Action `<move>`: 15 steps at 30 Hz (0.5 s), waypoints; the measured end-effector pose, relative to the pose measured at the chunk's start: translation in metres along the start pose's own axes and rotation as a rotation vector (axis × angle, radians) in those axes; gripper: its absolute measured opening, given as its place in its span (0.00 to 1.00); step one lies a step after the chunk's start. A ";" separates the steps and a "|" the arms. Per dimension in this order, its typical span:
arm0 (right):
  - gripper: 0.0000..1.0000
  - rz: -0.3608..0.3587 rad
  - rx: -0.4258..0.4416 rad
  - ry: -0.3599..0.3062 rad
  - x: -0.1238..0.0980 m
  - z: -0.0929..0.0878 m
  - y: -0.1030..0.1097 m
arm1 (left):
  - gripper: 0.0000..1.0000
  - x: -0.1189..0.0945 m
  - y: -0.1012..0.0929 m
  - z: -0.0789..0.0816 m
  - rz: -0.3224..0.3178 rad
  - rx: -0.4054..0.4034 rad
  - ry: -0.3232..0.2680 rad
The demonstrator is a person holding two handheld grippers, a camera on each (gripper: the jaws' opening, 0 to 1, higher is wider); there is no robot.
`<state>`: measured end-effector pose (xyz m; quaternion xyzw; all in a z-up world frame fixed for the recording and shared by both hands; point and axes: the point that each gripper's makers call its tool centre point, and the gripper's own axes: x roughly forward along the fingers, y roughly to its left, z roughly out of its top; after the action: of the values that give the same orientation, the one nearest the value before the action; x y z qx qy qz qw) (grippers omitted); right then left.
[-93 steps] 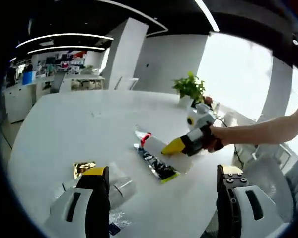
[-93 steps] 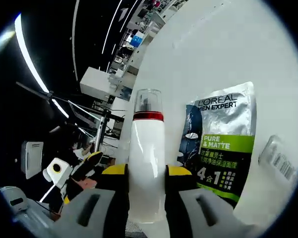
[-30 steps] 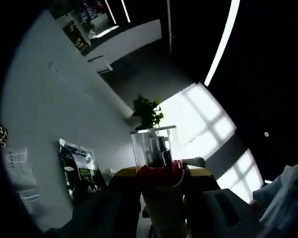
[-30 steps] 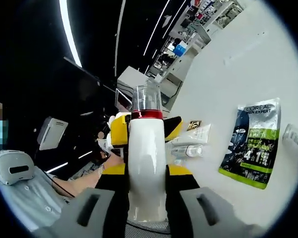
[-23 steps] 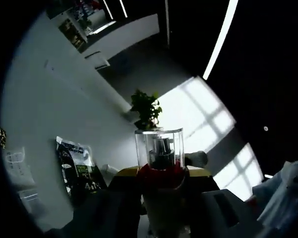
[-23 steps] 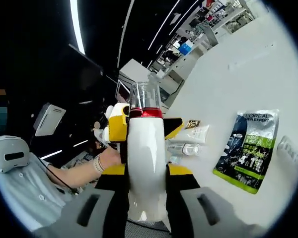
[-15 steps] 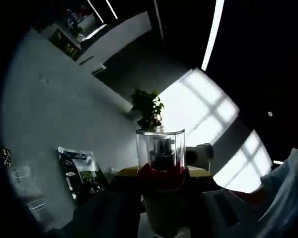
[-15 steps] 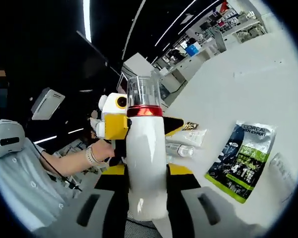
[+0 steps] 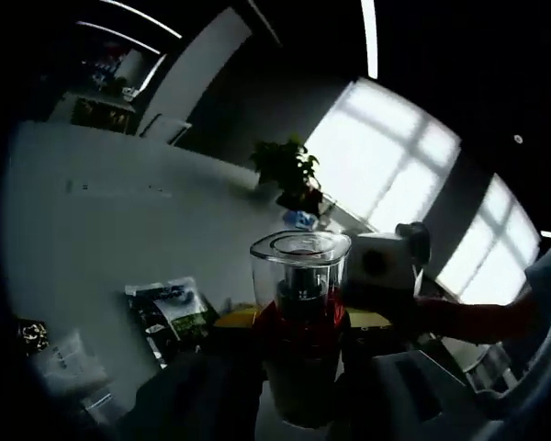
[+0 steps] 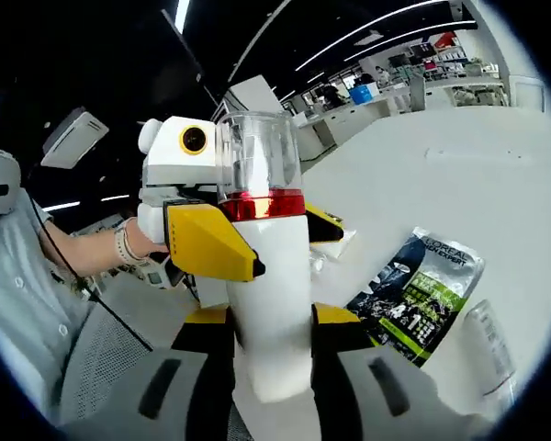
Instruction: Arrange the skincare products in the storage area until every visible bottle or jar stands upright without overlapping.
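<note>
The bottle (image 10: 269,294) — white, with a red band and clear cap — is held off the table (image 10: 459,175), pinched low on its body by the right gripper (image 10: 271,354) and near the red band by the left gripper (image 9: 298,344). Beyond the bottle a dark sachet (image 10: 421,292) lies flat on the table, and a potted plant (image 9: 290,172) is seen at the far edge — past the sachet (image 9: 170,312).
</note>
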<state>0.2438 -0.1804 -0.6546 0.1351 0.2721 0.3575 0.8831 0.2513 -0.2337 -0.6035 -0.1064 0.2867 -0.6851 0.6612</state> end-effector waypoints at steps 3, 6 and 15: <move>0.31 -0.002 -0.034 0.025 0.001 -0.006 -0.004 | 0.29 0.003 0.002 -0.005 0.010 0.023 0.024; 0.31 -0.010 -0.059 0.041 0.003 -0.011 -0.009 | 0.29 0.007 0.005 -0.009 0.026 0.042 0.041; 0.31 -0.022 -0.119 0.069 0.009 -0.019 -0.022 | 0.29 0.015 0.012 -0.017 0.059 0.119 0.105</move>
<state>0.2507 -0.1890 -0.6826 0.0669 0.2820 0.3679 0.8836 0.2514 -0.2435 -0.6272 -0.0224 0.2827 -0.6856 0.6704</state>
